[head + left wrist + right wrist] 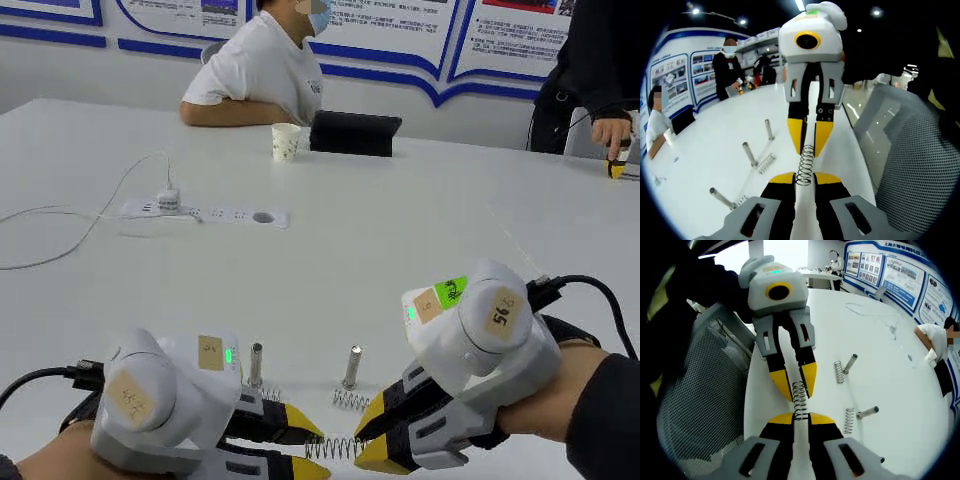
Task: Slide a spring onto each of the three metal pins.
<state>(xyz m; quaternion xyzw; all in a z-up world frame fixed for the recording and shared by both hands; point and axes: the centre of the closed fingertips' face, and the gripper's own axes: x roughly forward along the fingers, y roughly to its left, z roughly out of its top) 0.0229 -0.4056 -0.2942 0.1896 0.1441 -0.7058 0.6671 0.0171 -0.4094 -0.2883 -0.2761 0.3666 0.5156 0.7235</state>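
Spring (338, 447) clamped endwise, left gripper (805, 179) and right gripper (795, 418) fingers closed | pins (352, 366), loose spring (350, 400) behind

The place looks like an office meeting room: a large white conference table (400, 250) runs its length, and blue-framed information boards (390, 30) printed with text and pictures line the wall. A power strip (210, 212) with a trailing white cable, a paper cup (286, 141) and a black tablet case (355, 132) lie on the table, where one person (262, 75) sits at the far edge. A grey mesh office chair (910, 170) stands at the near side under recessed ceiling lights (696, 11).
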